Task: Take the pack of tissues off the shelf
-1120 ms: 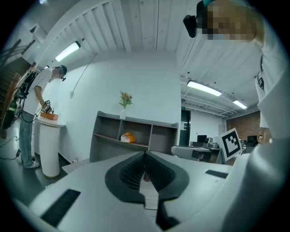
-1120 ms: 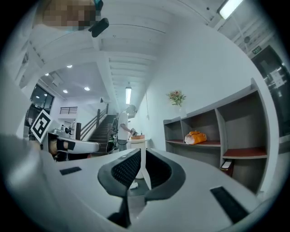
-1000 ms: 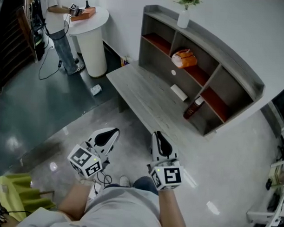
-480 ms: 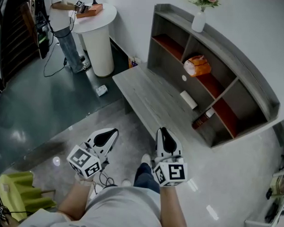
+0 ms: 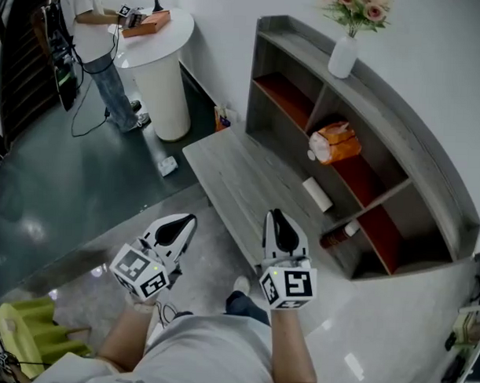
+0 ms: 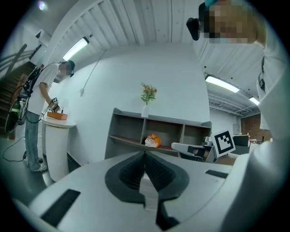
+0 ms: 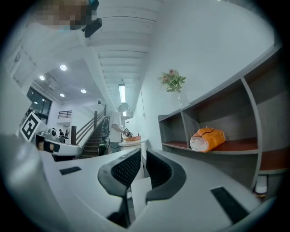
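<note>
Over the last second the head view has swung toward the shelf point(image 5: 400, 114) and the person has stepped nearer, so the unit now fills more of the frame and its right-hand compartments show better. Neither gripper has gone with it: both hang low in front of the body, short of the bench point(image 5: 241, 171), as they did a second ago. The left gripper point(image 5: 184, 222) has its jaws closed tip to tip with nothing in them. The right gripper point(image 5: 277, 221) has its jaws a narrow slit apart, also empty. The pack point(image 5: 336, 143), orange and white, lies on the red board of the shelf's middle compartment, well apart from both grippers; the right gripper view looks almost straight at it. A white block point(image 5: 318, 194) lies on the bench below it, and a brown bottle point(image 5: 337, 236) lies in the lower compartment. This looks like the approach only, with the reach not begun. The right gripper seems the better placed, but its jaws would need to open much wider to take the pack.
</note>
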The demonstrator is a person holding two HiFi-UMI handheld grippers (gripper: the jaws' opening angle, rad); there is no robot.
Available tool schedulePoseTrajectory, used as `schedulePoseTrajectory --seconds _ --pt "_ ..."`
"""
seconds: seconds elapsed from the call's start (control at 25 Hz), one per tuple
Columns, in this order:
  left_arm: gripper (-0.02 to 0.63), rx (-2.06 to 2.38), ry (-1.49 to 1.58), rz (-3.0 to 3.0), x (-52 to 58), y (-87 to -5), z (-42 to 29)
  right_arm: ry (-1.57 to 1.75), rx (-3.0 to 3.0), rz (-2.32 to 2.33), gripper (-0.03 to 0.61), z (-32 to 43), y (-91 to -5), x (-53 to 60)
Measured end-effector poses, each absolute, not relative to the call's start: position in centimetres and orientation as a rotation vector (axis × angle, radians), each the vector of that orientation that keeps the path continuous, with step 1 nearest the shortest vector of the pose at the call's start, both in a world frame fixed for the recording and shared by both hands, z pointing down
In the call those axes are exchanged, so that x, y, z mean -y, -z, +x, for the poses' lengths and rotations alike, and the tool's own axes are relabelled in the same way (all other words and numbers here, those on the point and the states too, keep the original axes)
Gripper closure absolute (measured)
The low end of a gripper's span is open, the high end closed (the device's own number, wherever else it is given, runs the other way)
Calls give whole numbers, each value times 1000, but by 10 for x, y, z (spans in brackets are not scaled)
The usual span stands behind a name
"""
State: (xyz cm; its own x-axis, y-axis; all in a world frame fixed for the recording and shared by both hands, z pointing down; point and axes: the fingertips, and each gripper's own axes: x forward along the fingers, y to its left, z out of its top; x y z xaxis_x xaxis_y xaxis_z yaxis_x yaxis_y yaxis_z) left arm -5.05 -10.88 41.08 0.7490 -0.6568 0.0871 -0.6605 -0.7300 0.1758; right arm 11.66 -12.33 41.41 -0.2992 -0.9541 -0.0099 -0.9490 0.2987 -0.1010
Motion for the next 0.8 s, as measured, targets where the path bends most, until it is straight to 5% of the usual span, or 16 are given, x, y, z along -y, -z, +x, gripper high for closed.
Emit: schedulePoseTrajectory --seconds 0.8 --pt "597 1077 -113 2741 213 -411 39 142 -2283 -2055 534 273 -414 246"
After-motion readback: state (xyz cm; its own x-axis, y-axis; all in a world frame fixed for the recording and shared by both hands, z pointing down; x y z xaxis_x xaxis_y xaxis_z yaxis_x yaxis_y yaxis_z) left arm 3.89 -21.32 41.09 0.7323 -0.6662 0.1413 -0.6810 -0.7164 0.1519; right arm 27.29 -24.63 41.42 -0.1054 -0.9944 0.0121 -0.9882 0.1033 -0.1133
